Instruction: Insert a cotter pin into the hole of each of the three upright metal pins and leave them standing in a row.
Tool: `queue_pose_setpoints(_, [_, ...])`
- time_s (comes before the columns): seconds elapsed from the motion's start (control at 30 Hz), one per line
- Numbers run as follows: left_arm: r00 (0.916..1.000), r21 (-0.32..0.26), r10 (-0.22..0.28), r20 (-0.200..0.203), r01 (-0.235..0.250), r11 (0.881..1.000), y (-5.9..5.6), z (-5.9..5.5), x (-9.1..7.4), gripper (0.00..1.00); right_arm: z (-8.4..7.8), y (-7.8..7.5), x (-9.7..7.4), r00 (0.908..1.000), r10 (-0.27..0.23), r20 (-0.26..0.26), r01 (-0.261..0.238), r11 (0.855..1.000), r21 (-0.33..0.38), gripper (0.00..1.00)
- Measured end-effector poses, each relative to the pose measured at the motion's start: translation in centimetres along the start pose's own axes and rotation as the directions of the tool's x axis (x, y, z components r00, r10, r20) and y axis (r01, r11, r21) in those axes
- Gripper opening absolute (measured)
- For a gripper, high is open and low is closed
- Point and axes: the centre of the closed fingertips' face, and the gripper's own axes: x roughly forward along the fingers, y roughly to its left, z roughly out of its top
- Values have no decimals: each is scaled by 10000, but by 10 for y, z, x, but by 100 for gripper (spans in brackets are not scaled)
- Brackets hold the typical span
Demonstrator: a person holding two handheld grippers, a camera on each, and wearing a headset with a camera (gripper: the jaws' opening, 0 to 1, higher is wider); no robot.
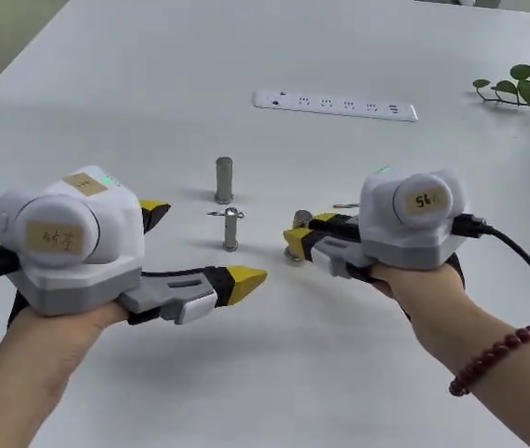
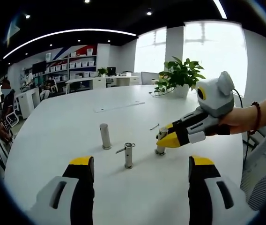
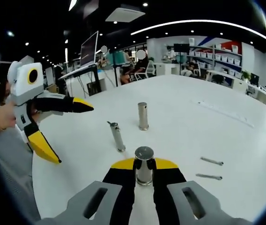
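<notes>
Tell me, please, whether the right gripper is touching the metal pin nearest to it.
Touching. In the right gripper view, the right gripper has its two jaws closed against both sides of the metal pin, with no gap visible.

Right tool (image 3: 144, 166) clamping metal pin (image 3: 144, 154), two loose cotter pins (image 3: 211, 161) nearby

1. We see a plain white surface (image 1: 153, 93).
2. All three metal pins are silver-grey: the middle pin (image 1: 231, 229), the rear pin (image 1: 224, 179) behind it, and the right-hand pin (image 3: 144, 165).
3. The left tongs (image 1: 202, 243) and right tongs (image 1: 307, 231) have yellow tips, black behind them, pale grey-white bodies and tan labels with dark handwriting.
4. Far beyond the middle pin we see a white power strip (image 1: 335, 104) and green plant (image 1: 524, 86) leaves.
5. Right of the middle pin are a dark red bead bracelet (image 1: 494, 357) and a black cable (image 1: 517, 252).
</notes>
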Motion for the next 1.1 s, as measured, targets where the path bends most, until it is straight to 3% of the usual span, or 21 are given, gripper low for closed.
queue_pose_setpoints(0.43, [10000, -2, -36, -8, 36, 10000, -1, -2, 1, 82, -14, 10, -5, 9999, -163, -8, 163, 9998, 96, 8])
queue_pose_setpoints(0.97, [9997, 80, -61, -226, 63, 9999, -4, -6, 0, 82, -15, 18, -7, 9999, -54, 96, 57, 9995, -314, 9])
queue_pose_setpoints(1.1, [9994, 197, -110, -327, 116, 9997, -6, -7, 1, 83, -12, 20, -8, 9998, 16, 189, -13, 9999, -152, 14])
